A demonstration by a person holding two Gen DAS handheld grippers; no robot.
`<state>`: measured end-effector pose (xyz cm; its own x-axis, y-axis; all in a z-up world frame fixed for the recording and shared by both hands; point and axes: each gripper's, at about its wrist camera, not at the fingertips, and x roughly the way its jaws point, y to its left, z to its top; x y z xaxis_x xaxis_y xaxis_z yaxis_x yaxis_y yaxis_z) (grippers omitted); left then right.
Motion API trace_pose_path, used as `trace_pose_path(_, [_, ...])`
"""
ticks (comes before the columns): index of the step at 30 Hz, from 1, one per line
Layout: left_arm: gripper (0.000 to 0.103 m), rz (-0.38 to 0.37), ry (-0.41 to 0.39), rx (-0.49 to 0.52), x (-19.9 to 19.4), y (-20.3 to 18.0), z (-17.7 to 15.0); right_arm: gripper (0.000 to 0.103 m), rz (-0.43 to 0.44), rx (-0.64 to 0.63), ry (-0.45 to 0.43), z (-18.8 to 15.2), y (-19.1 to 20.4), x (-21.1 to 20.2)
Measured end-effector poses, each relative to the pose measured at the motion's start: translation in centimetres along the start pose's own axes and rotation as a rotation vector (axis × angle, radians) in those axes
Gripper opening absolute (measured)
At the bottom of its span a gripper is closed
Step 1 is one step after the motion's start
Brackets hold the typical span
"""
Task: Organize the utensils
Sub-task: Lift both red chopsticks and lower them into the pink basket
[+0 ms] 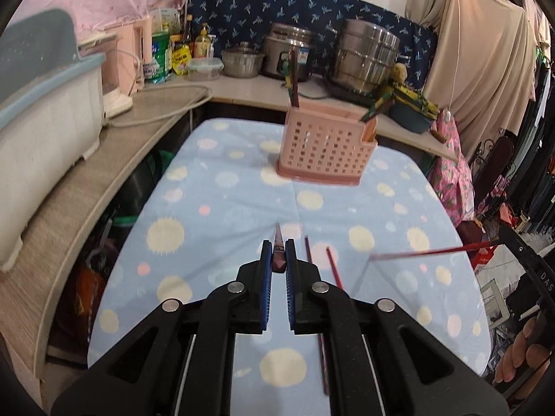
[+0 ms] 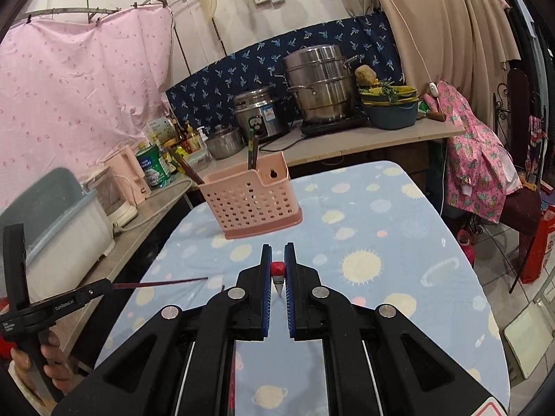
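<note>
Left gripper (image 1: 278, 258) clamps a dark red chopstick (image 1: 278, 242); right gripper (image 2: 277, 267) clamps a red-capped chopstick (image 2: 278, 272). Pink perforated plastic utensil basket (image 1: 326, 149) stands far on the dotted blue tablecloth (image 1: 215, 215); two dark red chopsticks (image 1: 334, 267) lie near.

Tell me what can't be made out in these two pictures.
- Left wrist view: the chopstick in the left claw is mostly hidden between the pads.
- Left wrist view: the other held chopstick is motion-blurred.
- Right wrist view: that chopstick shows only end-on in the right claw.
- Both views: the pink basket walls hide its contents' lower ends.
</note>
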<state>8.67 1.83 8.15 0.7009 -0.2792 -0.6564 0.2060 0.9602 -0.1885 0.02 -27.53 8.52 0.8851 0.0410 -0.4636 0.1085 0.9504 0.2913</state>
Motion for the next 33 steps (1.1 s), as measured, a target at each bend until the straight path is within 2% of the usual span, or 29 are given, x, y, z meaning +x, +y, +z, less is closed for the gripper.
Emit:
trace_pose_path(9, [0.007, -0.026, -0.083, 0.016, 0.2, -1.5, 6.6, 0.007, 0.019, -0.022, -0.063, 5.2, 1.6, 1.7])
trace_pose_path(18, [0.007, -0.056, -0.162, 0.020, 0.0, -3.2, 12.3, 0.007, 0.069, 0.009, -0.114, 9.6, 2.4, 3.3])
trace_pose_path(27, [0.007, -0.078, -0.262, 0.013, 0.2, -5.0, 19.2, 0.007, 0.120, 0.021, -0.228, 17.4, 4.1, 5.1])
trace_pose_path(33, [0.007, -0.073, -0.339, 0.003, 1.0, -5.5, 23.1, 0.007, 0.174, 0.035, -0.288, 22.0, 5.4, 7.7])
